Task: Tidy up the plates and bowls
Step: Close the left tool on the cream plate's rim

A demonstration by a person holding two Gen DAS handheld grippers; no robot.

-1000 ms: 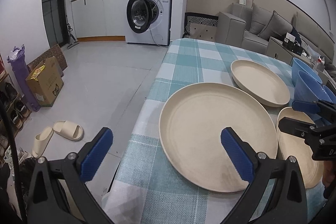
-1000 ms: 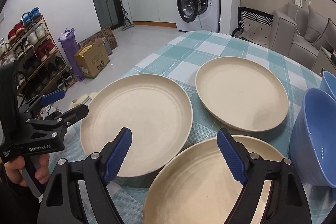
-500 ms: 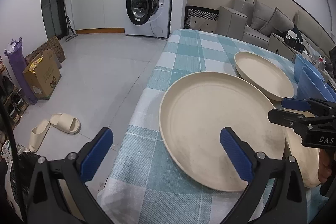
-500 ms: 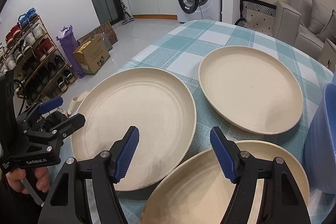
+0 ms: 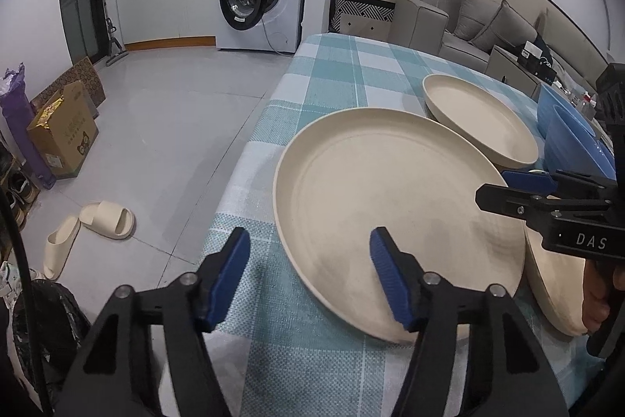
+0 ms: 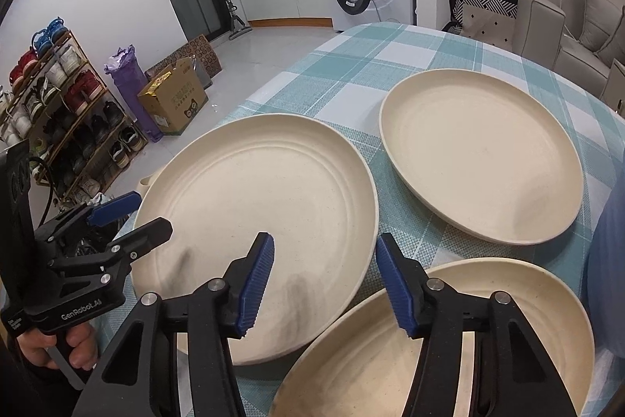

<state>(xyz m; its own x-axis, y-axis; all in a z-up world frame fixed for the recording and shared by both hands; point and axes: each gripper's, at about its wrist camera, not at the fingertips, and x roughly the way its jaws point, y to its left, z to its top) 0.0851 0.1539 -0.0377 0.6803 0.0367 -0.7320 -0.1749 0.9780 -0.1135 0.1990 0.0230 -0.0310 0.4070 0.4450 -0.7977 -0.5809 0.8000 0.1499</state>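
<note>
both pairs of jaws stand open but narrower than a second ago, left gripper (image 5: 306, 276) straddling the large plate's (image 5: 390, 206) rim, right gripper (image 6: 326, 278) near it, suggesting a pickup for stacking.

I've narrowed both claws over the last second: the left claw (image 5: 308, 272) now brackets the near rim of the large cream round plate (image 5: 390, 198), and the right claw (image 6: 324, 278) has dropped closer over the plates.
</note>
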